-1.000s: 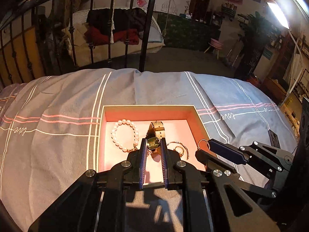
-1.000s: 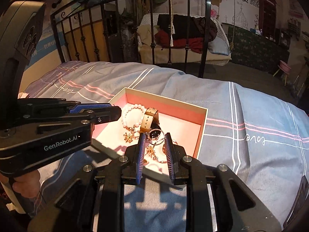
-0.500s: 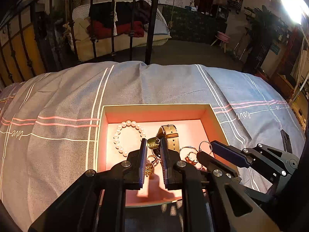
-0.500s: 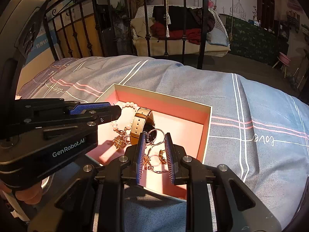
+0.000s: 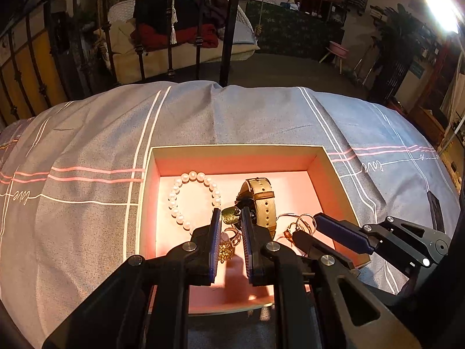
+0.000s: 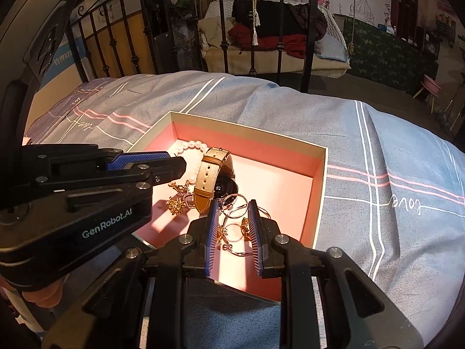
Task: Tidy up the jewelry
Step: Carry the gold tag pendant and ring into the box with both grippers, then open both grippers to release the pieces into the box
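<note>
A: Where do the two claws stand?

B: The left claw hangs low over the near middle of the pink box, its jaws parted by a narrow gap and holding nothing. A dark green-gold charm shows in the gap at the tips, but it seems to lie on the box floor rather than in a grip. The right claw is parted a little wider, also empty, with thin gold rings and small gold earrings lying between and just beyond its tips.

A: Which way does the jewelry lie from them?

B: Straight ahead and slightly down for both. The watch lies just right of the left claw's tips, its tan strap running near to far. The pearl bracelet is to the left, a loop flat on the box floor. The right claw is nearer the rings; the left is nearer the charm and a gold flower piece under its jaws.

A: Anything in the way?

B: I judge crowding the main trouble. The pieces near the watch touch or overlap, so a pinch may drag a neighbour along. The claws also sit close beside each other over the same near part of the box. The box rests on a grey striped bed cover.
</note>
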A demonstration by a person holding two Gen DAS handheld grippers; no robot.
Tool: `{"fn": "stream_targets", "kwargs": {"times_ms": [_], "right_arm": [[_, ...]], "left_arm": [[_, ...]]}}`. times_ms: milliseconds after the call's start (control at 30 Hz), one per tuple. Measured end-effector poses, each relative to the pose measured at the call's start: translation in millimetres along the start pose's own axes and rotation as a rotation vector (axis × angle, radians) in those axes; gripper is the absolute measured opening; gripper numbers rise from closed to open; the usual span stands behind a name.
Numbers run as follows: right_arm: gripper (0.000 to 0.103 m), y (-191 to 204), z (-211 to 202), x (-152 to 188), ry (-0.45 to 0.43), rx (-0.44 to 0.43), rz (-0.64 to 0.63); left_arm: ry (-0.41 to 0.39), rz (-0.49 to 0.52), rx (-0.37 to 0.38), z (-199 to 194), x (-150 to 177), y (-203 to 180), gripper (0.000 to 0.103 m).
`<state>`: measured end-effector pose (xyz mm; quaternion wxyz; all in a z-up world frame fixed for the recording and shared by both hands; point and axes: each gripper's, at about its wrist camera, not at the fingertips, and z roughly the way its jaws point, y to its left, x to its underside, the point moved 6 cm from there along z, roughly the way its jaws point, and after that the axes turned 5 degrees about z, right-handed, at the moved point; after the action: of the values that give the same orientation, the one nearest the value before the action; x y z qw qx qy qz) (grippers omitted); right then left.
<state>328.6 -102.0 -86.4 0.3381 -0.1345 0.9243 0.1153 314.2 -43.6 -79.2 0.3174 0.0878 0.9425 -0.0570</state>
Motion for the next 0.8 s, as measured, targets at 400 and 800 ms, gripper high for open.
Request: {"fn": "stream_targets", "kwargs": {"times_ms": [400, 800], "right_arm": [[0.022, 4.4, 5.7, 2.5, 0.023, 0.001, -0.027], [0.097, 12.5, -10.8, -2.5, -0.060, 0.033, -0.053]], "left_arm": [[0.011, 0.003, -0.009, 2.1, 1.3, -0.6, 0.014], [-0.028, -0.006, -0.067, -9.8, -2.1, 1.7, 0.091]]}}
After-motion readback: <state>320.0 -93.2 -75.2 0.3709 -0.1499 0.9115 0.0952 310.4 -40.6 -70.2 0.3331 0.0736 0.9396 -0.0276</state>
